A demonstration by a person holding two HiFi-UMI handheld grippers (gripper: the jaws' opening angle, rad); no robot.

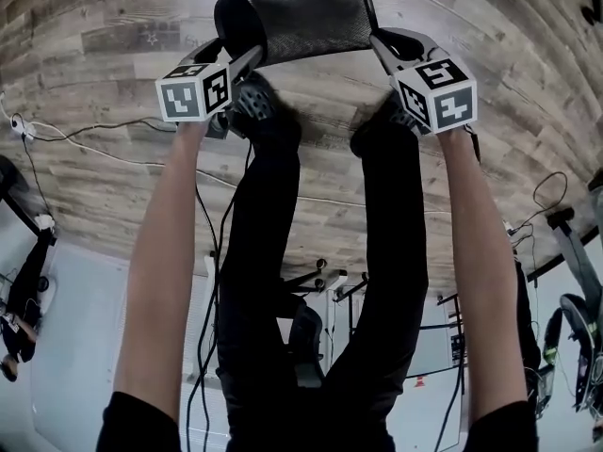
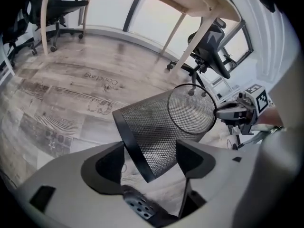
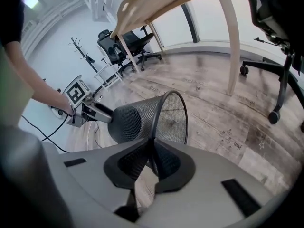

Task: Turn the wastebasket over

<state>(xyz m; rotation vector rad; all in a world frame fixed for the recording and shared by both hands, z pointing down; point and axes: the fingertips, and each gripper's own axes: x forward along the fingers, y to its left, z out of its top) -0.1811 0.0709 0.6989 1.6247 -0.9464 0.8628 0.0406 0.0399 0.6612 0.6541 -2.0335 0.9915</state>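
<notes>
Two grippers attended the wastebasket [image 1: 301, 12], which lay tilted on its side over the wooden floor [image 1: 113, 26], near the person's feet. We found the right gripper [image 3: 152, 144] pinched on its thin wire ring, evidently carrying it. The left gripper [image 2: 149, 148] gaped astride the banded rim without pressing, apparently to steady the turn.

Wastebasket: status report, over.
Right gripper shut on end ring of wastebasket. Left gripper open, black rim band between its fingers. Wastebasket on its side, not overturned yet. No obstruction seen.
</notes>
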